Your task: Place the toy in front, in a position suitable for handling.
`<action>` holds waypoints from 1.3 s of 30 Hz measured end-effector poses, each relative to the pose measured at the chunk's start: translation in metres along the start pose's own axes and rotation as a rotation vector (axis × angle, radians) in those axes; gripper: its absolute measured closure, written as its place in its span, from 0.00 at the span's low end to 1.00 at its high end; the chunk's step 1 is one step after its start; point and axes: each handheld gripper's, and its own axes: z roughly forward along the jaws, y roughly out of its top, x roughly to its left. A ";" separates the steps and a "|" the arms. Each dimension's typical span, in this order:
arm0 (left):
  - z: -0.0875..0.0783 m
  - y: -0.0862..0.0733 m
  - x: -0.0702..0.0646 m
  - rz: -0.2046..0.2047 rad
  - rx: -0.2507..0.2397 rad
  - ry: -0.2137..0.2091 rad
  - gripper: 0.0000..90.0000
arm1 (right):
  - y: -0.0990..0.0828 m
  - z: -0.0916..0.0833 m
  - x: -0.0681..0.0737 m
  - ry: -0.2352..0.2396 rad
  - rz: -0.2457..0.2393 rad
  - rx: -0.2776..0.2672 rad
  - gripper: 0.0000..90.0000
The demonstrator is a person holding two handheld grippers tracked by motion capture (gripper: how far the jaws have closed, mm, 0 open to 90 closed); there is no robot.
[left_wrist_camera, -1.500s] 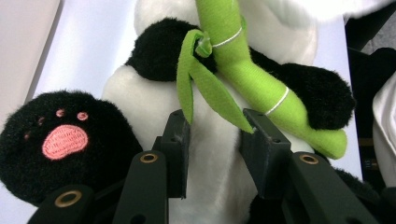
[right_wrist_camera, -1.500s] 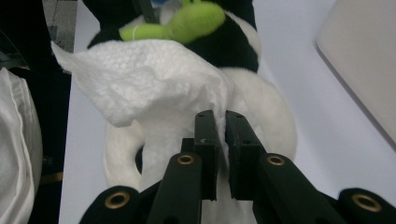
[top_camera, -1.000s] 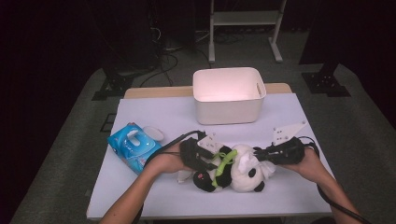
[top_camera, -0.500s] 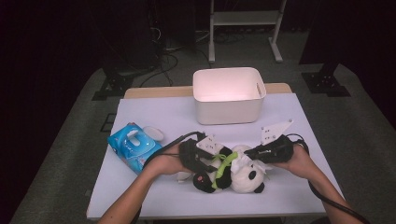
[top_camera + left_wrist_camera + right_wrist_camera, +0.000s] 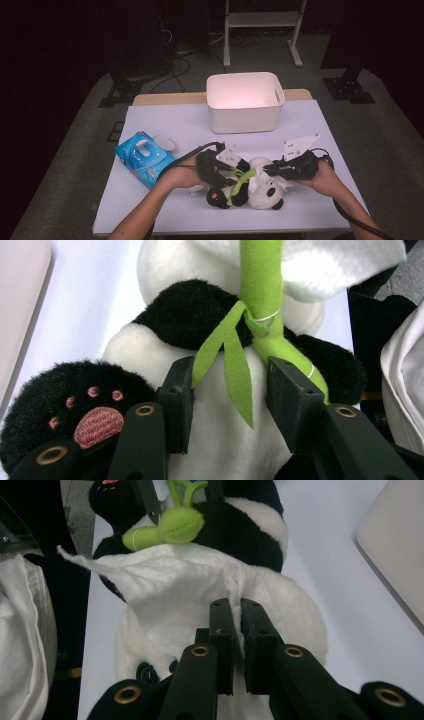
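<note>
A black-and-white panda plush [image 5: 260, 192] with a green bamboo stalk [image 5: 242, 181] lies on the table's front part. My left gripper [image 5: 235, 177] comes at it from the left. In the left gripper view its pads [image 5: 177, 400] press into the white belly [image 5: 150, 350] on either side of the bamboo leaves [image 5: 235, 365]. Its jaws have just been closing a little, with the belly between them. My right gripper [image 5: 237, 630] is shut on a white wipe [image 5: 180, 590] draped over the panda's head, at the panda's right [image 5: 267, 172].
A white open bin [image 5: 245, 117] stands behind the panda, mid-table. A blue pack of wipes [image 5: 145, 162] lies at the left, with a small white oval piece [image 5: 165, 142] beside it. The table's front edge [image 5: 200, 227] runs just below the forearms.
Both hands stay at the panda. The right gripper with the wipe has only shifted slightly over the head.
</note>
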 end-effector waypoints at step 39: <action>0.001 -0.005 -0.009 0.037 -0.015 0.003 0.64 | 0.028 0.024 -0.028 0.060 0.026 0.009 0.93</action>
